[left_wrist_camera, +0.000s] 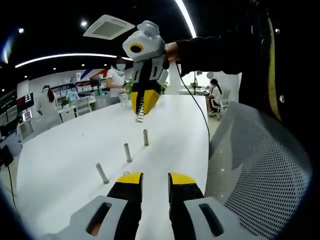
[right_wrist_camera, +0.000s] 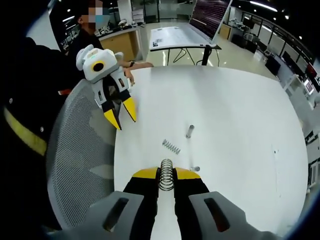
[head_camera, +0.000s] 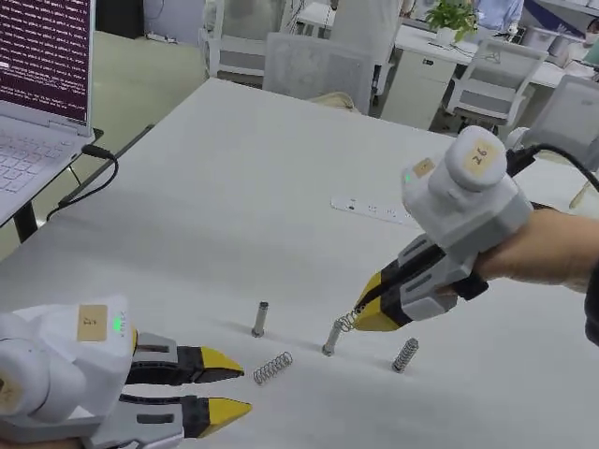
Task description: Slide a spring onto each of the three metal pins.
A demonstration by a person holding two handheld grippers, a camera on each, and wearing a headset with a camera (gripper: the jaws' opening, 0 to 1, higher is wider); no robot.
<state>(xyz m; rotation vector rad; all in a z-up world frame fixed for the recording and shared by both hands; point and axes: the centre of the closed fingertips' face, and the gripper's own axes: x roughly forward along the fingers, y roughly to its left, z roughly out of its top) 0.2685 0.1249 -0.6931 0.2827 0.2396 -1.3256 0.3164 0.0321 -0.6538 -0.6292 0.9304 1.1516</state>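
Note:
Three short metal pins stand on the white table (head_camera: 215,187). The right pin (head_camera: 405,354) wears a spring. The left pin (head_camera: 259,319) and middle pin (head_camera: 332,339) are bare. My right gripper (head_camera: 370,313) is shut on a spring (head_camera: 348,321), tilted down just above the middle pin's top. In the right gripper view that spring (right_wrist_camera: 166,175) sits upright between the yellow tips, with a pin (right_wrist_camera: 196,169) right beside them. A loose spring (head_camera: 272,368) lies on the table near my left gripper (head_camera: 225,383), which is open, holds nothing and hovers at the near edge.
An open laptop (head_camera: 37,94) with a black cable (head_camera: 98,178) sits on a desk at the far left. A white power strip (head_camera: 370,208) lies beyond the pins. A grey mesh chair (left_wrist_camera: 255,165) stands close by the table's edge.

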